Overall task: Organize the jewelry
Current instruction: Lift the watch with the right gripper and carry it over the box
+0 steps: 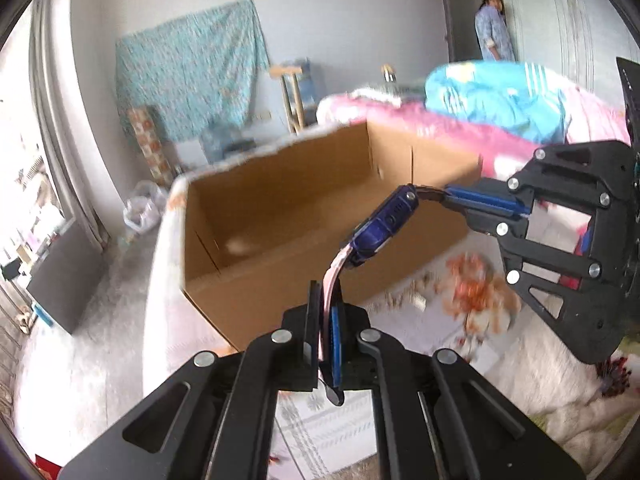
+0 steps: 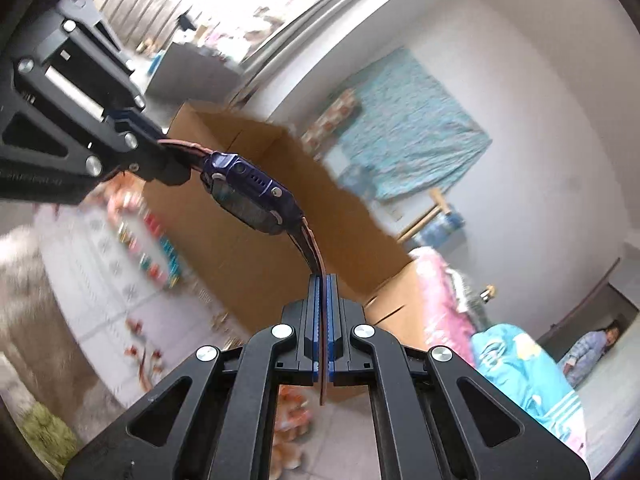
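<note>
Bedroom setup, grey walls, everything happening over a bed with a flowery sheet. Left gripper is clamped tight on one end of the pink strap of a blue watch, and the right gripper is pinched shut on the other strap end, so the watch hangs stretched between the two, up in the air. Right behind it sits an open cardboard box on the bed. Further back there's a pink and blue quilt pile, a teal cloth on the wall, and a person in the doorway.
</note>
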`<state>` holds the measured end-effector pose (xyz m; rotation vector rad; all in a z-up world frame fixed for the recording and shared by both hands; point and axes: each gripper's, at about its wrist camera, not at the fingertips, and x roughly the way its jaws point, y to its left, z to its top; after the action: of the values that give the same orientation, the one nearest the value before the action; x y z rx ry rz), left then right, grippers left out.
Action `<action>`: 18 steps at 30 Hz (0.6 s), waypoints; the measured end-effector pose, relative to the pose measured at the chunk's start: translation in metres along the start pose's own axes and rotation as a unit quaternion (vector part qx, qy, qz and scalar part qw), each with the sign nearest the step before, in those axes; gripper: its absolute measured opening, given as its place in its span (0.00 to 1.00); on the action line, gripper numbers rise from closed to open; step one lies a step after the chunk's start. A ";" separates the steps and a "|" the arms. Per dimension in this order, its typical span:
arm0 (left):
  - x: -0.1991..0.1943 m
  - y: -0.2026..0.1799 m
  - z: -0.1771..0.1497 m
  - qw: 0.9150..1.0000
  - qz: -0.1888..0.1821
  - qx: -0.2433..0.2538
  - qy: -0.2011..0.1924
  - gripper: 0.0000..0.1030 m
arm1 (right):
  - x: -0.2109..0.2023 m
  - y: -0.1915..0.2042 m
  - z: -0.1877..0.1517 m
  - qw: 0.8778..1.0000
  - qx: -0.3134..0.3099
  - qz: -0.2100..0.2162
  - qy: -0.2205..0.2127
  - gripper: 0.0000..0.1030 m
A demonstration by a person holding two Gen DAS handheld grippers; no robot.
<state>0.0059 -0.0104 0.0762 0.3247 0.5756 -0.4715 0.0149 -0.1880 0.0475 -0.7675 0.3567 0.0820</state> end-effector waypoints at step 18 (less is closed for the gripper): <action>0.082 0.070 0.103 0.994 -0.038 -0.069 0.071 0.04 | 0.097 -0.086 0.070 0.976 0.120 0.154 0.094 0.01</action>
<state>0.1476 -0.0219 0.1212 0.2054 0.7572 -0.4824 0.1434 -0.2071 0.1176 -0.4761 0.6527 0.2552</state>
